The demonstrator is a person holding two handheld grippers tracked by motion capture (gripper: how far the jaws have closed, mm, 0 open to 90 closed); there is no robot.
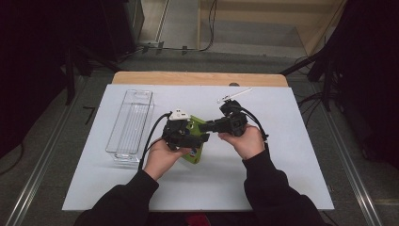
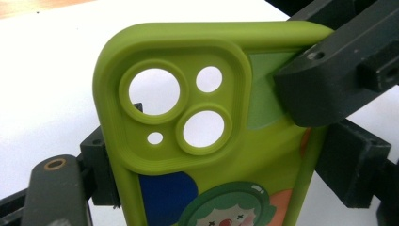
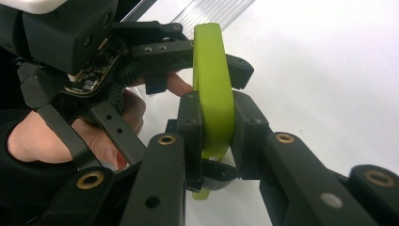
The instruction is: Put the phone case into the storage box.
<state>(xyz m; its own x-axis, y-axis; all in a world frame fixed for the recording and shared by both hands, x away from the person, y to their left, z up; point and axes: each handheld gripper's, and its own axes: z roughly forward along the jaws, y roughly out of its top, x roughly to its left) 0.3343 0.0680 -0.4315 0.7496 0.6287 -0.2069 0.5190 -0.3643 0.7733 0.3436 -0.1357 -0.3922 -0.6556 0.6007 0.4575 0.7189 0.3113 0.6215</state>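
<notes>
A lime-green phone case (image 1: 194, 154) with camera cut-outs and a clown picture (image 2: 155, 155) is held above the middle of the white table (image 1: 282, 174). My left gripper (image 1: 197, 139) is shut on it, its pads (image 2: 101, 165) pressing the case's side edges. My right gripper (image 1: 208, 126) comes in from the right and is shut on the case's top corner. In the right gripper view the case (image 3: 211, 80) stands edge-on, clamped between the right gripper (image 3: 219, 127) pads (image 3: 190, 125). In the left gripper view the left gripper (image 2: 226, 174) frames the case, and one right finger (image 2: 329, 80) lies on the case's back.
A clear plastic bin (image 1: 131, 123) lies lengthwise on the table's left side. A thin white pen-like object (image 1: 234, 95) rests near the far edge. The table's wooden rim (image 1: 197, 77) shows at the back; dark stands flank both sides.
</notes>
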